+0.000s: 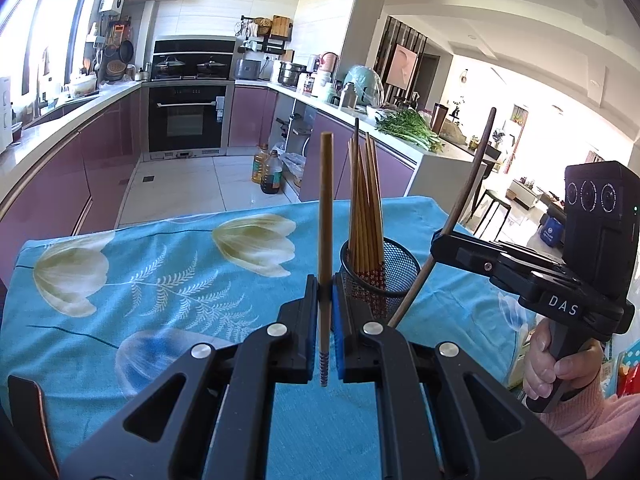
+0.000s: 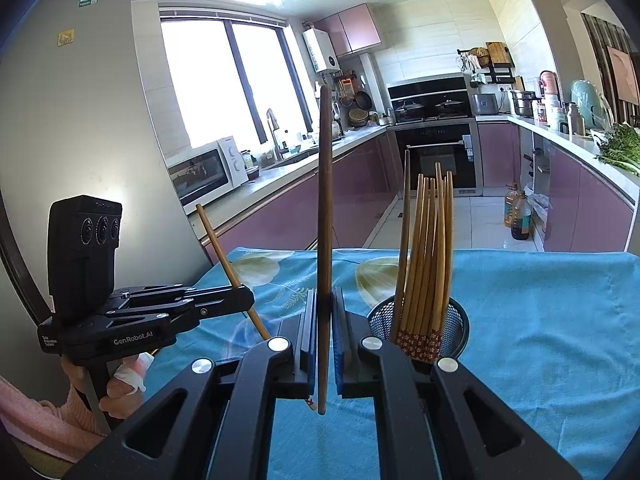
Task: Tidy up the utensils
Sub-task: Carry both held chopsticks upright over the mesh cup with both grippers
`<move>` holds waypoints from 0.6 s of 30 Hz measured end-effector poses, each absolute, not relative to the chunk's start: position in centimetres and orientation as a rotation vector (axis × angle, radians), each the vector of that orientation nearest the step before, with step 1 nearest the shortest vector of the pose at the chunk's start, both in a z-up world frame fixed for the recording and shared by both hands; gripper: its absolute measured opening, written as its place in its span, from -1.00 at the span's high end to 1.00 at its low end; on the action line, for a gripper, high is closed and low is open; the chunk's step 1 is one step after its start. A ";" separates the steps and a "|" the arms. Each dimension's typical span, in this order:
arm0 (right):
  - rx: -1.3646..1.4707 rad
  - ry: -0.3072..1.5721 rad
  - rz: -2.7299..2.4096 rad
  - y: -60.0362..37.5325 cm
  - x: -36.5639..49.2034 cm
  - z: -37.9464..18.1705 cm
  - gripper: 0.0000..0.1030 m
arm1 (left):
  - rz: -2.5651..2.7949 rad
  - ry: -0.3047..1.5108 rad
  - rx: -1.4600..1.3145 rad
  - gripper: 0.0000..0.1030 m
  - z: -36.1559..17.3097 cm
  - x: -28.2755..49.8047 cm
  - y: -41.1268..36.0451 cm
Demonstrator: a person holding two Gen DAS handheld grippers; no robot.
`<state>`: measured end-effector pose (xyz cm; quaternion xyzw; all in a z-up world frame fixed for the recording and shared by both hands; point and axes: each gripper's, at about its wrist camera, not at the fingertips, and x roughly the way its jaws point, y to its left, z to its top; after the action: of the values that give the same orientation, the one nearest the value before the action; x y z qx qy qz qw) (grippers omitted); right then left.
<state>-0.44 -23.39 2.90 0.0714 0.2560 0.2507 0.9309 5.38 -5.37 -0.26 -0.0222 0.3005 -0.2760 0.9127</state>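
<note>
In the left wrist view my left gripper (image 1: 325, 294) is shut on a light bamboo chopstick (image 1: 325, 216) that stands upright over the blue flowered tablecloth (image 1: 160, 280). Just to its right, a black mesh holder (image 1: 402, 274) contains several bamboo chopsticks (image 1: 366, 208). Further right, my right gripper (image 1: 438, 245) is shut on a dark brown chopstick (image 1: 474, 172) that leans. In the right wrist view the right gripper (image 2: 325, 306) holds the dark chopstick (image 2: 325, 200) upright, left of the mesh holder (image 2: 459, 332). The left gripper (image 2: 249, 299) pinches the light chopstick (image 2: 224, 252) at the left.
The table's far edge (image 1: 240, 216) drops to a tiled floor where oil bottles (image 1: 269, 172) stand. Purple kitchen cabinets and counters run behind, with greens (image 1: 408, 128) on the right counter. A person's hand (image 1: 554, 364) in a pink sleeve grips the right handle.
</note>
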 end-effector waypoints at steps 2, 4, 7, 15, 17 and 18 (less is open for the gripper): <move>0.144 0.521 0.512 -23.4 -0.4 3.0 0.88 | -0.568 0.614 -0.043 0.85 -0.1 5.3 -5.4; 0.144 0.516 0.513 -23.4 -0.4 3.1 0.88 | -0.569 0.609 -0.041 0.85 0.0 5.3 -5.5; 0.144 0.511 0.515 -23.4 -0.4 3.2 0.88 | -0.572 0.600 -0.037 0.85 0.3 5.1 -5.6; 0.145 0.491 0.516 -23.7 -0.4 3.7 0.88 | -0.584 0.576 -0.024 0.85 1.3 5.0 -6.1; 0.145 0.485 0.516 -23.8 -0.5 3.8 0.88 | -0.588 0.569 -0.020 0.85 1.6 5.0 -6.3; 0.144 0.483 0.517 -23.7 -0.5 3.9 0.88 | -0.589 0.568 -0.019 0.85 1.7 4.9 -6.4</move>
<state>-0.49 -23.72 3.92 0.0704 0.2362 0.2528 0.9356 4.92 -6.45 1.68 -0.0091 0.2759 -0.2865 0.9174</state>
